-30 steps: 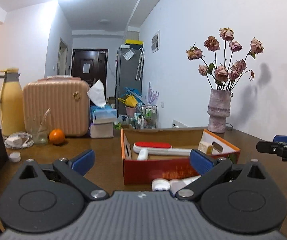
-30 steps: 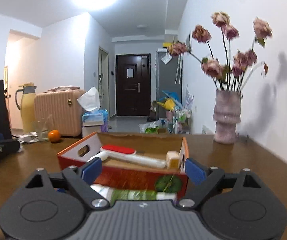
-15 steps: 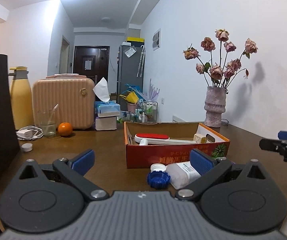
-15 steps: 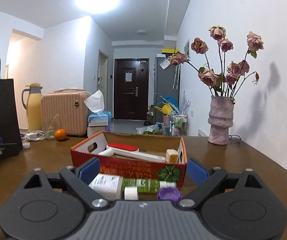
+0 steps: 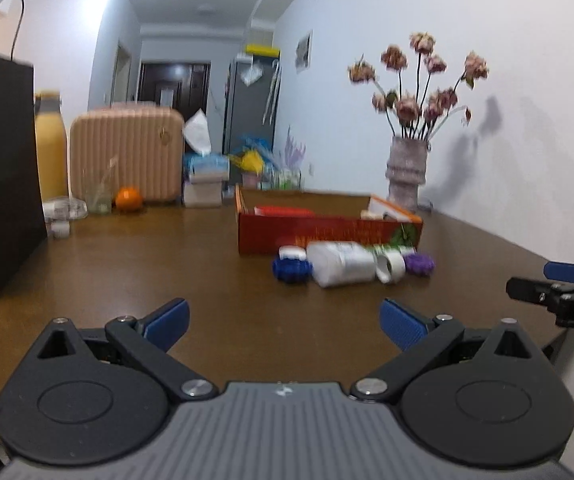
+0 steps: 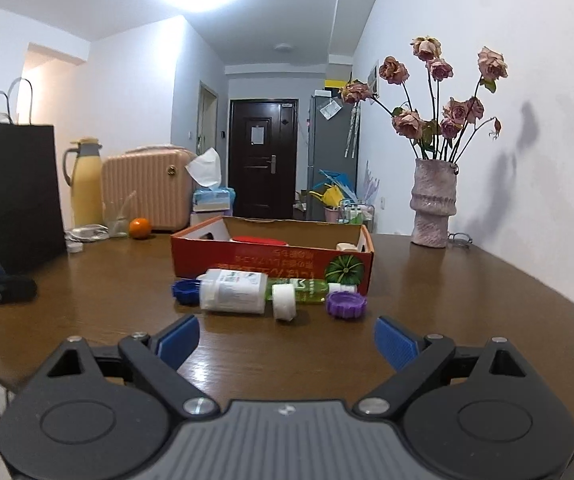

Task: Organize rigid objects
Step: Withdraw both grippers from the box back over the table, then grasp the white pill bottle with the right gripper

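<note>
A glossy brown wooden counter (image 6: 467, 280) fills a white-walled room, a dark door down the hall behind. Out in the middle sits the open red-and-orange cardboard box (image 6: 271, 258), a red-topped white item lying inside it. Right against its near wall, the loose pieces are lined up: a white plastic bottle with a printed label (image 6: 233, 291) on its side, a blue ridged cap (image 6: 185, 291) just to its left, a small white cylinder (image 6: 284, 303) touching its right end, a green clear bottle (image 6: 307, 290) lying behind that, and a purple ridged cap (image 6: 346, 305) at the far right. The right gripper (image 6: 286, 338) hangs back from this row, jaws spread wide and holding nothing. The left gripper (image 5: 283, 320) is off to the side, also well short of the pieces, jaws wide and empty. Farther out: a pale textured vase of dried pink roses (image 6: 433, 208) by the wall, an orange fruit (image 6: 140, 228), a ribbed pink case (image 6: 147, 190), a yellow jug (image 6: 85, 182) and a black paper bag (image 6: 17, 196).
</note>
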`<state>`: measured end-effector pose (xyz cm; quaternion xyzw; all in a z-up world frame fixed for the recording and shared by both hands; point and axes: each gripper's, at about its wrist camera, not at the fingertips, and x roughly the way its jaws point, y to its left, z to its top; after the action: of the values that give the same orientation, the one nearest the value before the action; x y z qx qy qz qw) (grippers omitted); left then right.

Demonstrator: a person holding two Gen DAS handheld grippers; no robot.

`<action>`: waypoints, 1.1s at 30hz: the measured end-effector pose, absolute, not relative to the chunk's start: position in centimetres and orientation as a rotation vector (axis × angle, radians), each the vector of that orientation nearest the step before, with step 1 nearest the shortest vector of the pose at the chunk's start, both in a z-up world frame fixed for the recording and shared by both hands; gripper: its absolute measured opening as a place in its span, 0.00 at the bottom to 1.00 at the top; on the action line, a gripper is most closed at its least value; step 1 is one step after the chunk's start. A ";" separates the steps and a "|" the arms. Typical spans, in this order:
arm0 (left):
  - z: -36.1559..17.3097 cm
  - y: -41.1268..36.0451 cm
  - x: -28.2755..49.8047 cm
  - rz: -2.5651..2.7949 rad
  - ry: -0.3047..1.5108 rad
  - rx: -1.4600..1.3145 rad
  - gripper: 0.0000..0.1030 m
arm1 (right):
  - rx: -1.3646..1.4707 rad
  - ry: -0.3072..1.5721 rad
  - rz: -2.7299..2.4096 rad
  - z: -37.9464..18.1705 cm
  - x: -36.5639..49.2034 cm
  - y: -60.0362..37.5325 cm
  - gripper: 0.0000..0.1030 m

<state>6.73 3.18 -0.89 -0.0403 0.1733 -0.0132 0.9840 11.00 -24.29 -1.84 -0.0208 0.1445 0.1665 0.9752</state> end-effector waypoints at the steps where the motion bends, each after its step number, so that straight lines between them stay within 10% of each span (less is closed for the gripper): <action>1: -1.1 3.0 6.9 -0.029 0.370 -0.081 1.00 | -0.030 0.295 0.338 -2.0 10.7 -24.4 0.92; 7: -2.2 2.0 9.0 -0.014 0.388 -0.028 1.00 | -0.048 0.356 0.364 -3.6 12.7 -24.2 0.88; 11: -2.6 1.7 12.3 -0.009 0.421 -0.051 1.00 | -0.011 0.448 0.410 -4.9 16.0 -23.9 0.49; 17: -2.6 1.3 18.9 -0.047 0.460 -0.142 0.79 | 0.125 0.511 0.520 -4.9 21.5 -22.7 0.37; 23: -3.5 1.8 25.8 -0.089 0.564 -0.312 0.49 | 0.285 0.601 0.520 -6.2 28.7 -20.5 0.38; 33: -4.6 1.7 31.9 -0.166 0.603 -0.432 0.41 | 0.578 0.652 0.544 -7.7 35.4 -21.3 0.39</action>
<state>31.86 1.70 -4.55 -0.2111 0.2943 -0.0808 0.9286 35.38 -21.28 -7.68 0.2765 0.3117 0.2602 0.8710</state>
